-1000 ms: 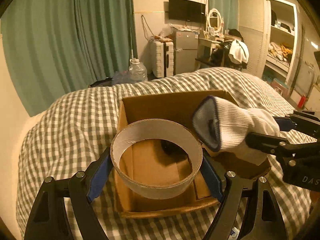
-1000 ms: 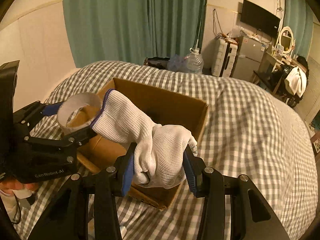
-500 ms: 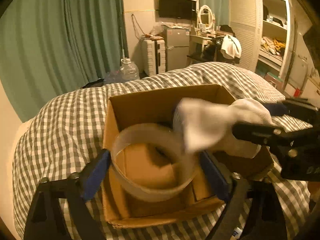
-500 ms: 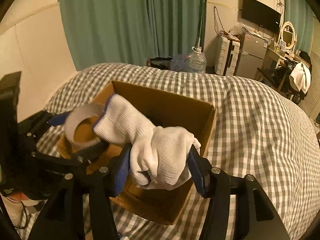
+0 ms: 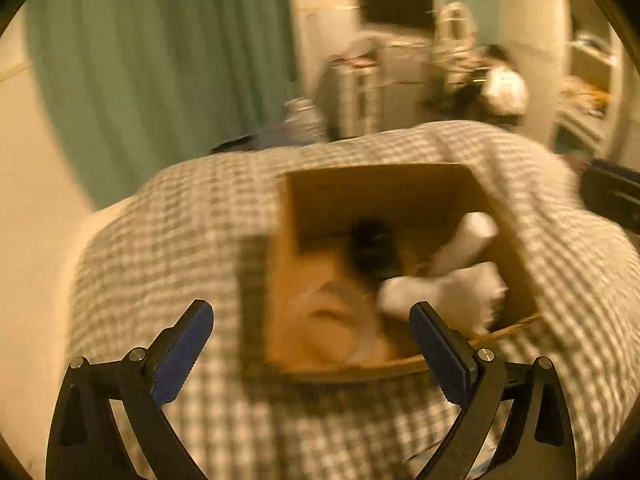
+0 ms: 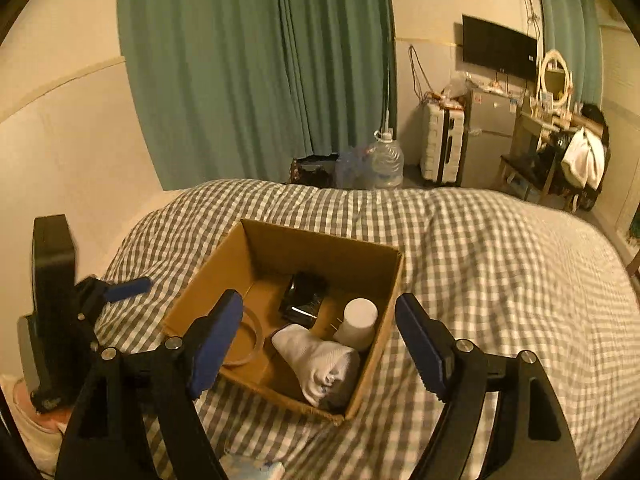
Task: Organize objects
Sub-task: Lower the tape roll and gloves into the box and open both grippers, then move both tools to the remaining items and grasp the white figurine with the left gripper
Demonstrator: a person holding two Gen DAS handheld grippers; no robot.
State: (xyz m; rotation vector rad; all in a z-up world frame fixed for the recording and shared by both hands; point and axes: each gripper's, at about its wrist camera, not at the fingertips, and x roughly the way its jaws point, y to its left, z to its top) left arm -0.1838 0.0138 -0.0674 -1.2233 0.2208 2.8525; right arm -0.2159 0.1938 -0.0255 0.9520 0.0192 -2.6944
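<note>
An open cardboard box (image 6: pixel 320 244) sits on a checked bed cover. Inside lie a tape ring (image 6: pixel 250 338), a white glove (image 6: pixel 320 364), a white cup (image 6: pixel 358 322) and a black object (image 6: pixel 304 300). My right gripper (image 6: pixel 320 344) is open and empty above the box's near side. My left gripper (image 5: pixel 312 348) is open and empty, above the near left of the box (image 5: pixel 380 184); that view is blurred. The glove (image 5: pixel 444 292) and the tape ring (image 5: pixel 328 320) show there too. The left gripper also shows at the left in the right wrist view (image 6: pixel 120 288).
The checked bed cover (image 6: pixel 500 264) spreads around the box. Green curtains (image 6: pixel 260 72), a water jug (image 6: pixel 386 158), a suitcase (image 6: pixel 442 142) and a small fridge (image 6: pixel 490 132) stand beyond the bed. A wall lies to the left.
Both grippers opened. The tape ring and the white glove dropped into the box. Both grippers pulled back and up, the left one to the left.
</note>
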